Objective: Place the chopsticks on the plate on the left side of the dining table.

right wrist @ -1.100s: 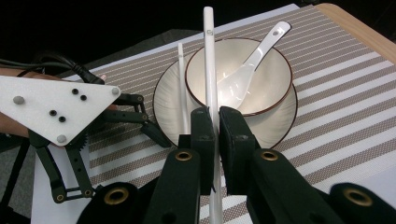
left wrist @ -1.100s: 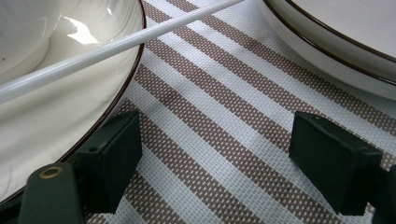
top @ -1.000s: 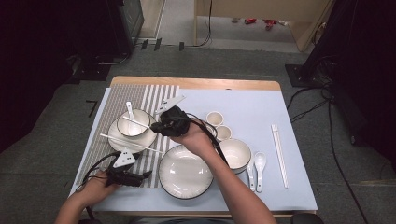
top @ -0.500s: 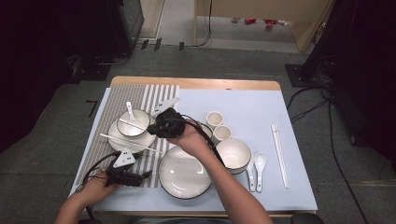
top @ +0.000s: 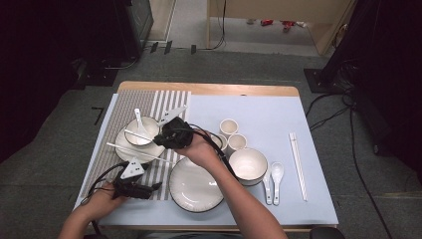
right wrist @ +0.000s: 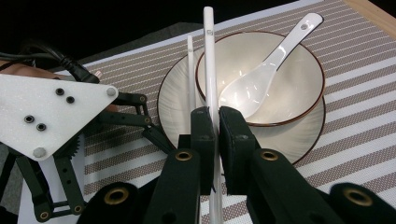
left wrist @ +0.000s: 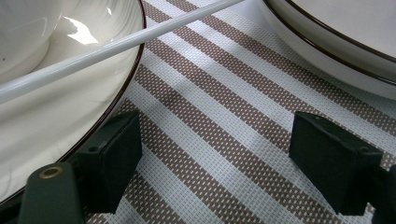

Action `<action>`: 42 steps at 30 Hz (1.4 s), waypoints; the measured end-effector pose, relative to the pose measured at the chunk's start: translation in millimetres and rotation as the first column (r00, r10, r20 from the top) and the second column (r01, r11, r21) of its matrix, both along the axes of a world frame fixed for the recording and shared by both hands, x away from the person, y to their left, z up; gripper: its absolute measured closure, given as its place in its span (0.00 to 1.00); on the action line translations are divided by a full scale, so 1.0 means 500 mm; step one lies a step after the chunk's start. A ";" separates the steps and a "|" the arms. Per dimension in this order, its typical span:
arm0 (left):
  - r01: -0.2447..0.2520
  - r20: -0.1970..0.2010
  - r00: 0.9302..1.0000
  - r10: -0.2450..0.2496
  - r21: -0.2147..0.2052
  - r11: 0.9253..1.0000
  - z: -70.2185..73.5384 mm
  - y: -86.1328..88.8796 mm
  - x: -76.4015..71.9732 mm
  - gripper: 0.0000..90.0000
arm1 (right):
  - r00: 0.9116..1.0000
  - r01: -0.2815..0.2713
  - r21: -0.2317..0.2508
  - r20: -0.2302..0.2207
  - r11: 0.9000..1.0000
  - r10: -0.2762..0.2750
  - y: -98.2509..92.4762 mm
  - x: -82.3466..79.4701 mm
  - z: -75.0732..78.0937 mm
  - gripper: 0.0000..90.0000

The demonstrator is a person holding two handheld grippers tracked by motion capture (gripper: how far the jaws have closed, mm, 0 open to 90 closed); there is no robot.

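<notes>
White chopstick (right wrist: 211, 70) is pinched in the right claw (right wrist: 214, 122) (right gripper view); left claw (left wrist: 219, 163) gapes.

A large empty plate (top: 195, 186) sat near the front edge of the tabletop (top: 298, 107). Beside it stood an empty bowl (top: 247, 164), with two small cups (top: 232, 134) just behind. Two white spoons (top: 272, 180) lay next to that bowl, and a pair of chopsticks (top: 298, 165) farther right.
</notes>
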State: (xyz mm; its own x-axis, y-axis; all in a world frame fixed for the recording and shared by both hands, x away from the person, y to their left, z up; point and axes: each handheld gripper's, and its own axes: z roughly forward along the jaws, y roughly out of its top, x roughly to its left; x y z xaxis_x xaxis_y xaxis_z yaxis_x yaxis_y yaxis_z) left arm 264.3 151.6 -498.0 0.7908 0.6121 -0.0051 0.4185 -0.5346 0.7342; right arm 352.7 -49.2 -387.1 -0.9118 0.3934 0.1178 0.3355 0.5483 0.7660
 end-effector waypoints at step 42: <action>0.001 0.002 1.000 -0.001 0.002 1.000 0.000 0.000 0.000 0.19 | 0.999 -0.043 0.010 -0.007 0.999 0.043 0.062 0.002 -0.042 0.95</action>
State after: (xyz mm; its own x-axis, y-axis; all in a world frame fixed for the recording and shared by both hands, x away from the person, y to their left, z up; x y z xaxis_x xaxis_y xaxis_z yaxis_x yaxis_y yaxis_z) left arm 264.2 151.5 -498.0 0.7914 0.6113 -0.0024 0.4167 -0.5367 0.7337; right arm 353.6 -18.1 -408.3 -0.9271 0.3523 0.1280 0.3171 0.5551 0.7690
